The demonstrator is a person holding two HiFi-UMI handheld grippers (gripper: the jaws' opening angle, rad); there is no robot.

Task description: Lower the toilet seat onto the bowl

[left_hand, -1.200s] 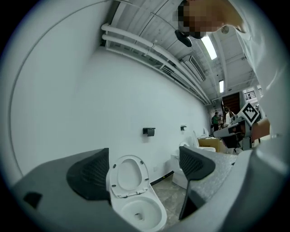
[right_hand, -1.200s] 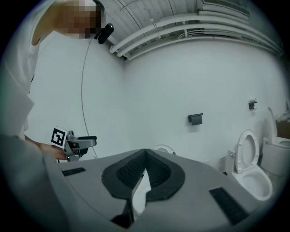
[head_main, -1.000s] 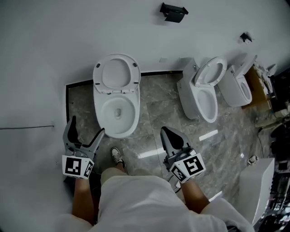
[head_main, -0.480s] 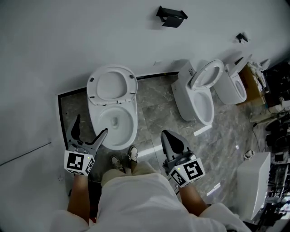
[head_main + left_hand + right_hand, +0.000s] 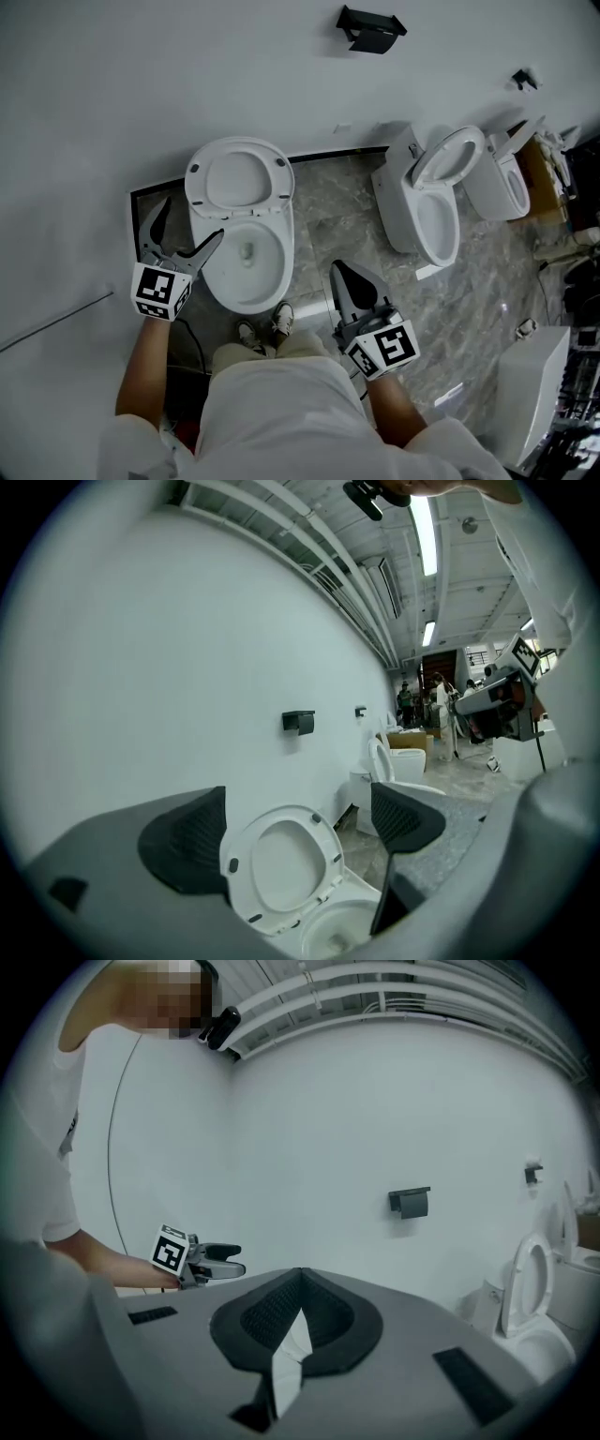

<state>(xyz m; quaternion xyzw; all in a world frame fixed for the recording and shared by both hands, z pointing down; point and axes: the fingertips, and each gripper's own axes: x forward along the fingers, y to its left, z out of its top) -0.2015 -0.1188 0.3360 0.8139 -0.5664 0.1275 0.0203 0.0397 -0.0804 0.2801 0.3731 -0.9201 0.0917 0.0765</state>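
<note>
Head view, left gripper [image 5: 192,219] spread by raised toilet seat [image 5: 282,178], right gripper [image 5: 339,270] closed, second toilet [image 5: 401,202] beyond

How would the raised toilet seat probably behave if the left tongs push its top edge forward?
The toilet seat looks like one rigid plastic ring, so it should probably not bend. It stands raised above the bowl, so it would likely swing down, not slide. It may drop fast.

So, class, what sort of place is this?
Probably a showroom or test hall, not a home bathroom: three toilets stand unpartitioned along one white wall, beneath an open industrial ceiling with strip lights.
</note>
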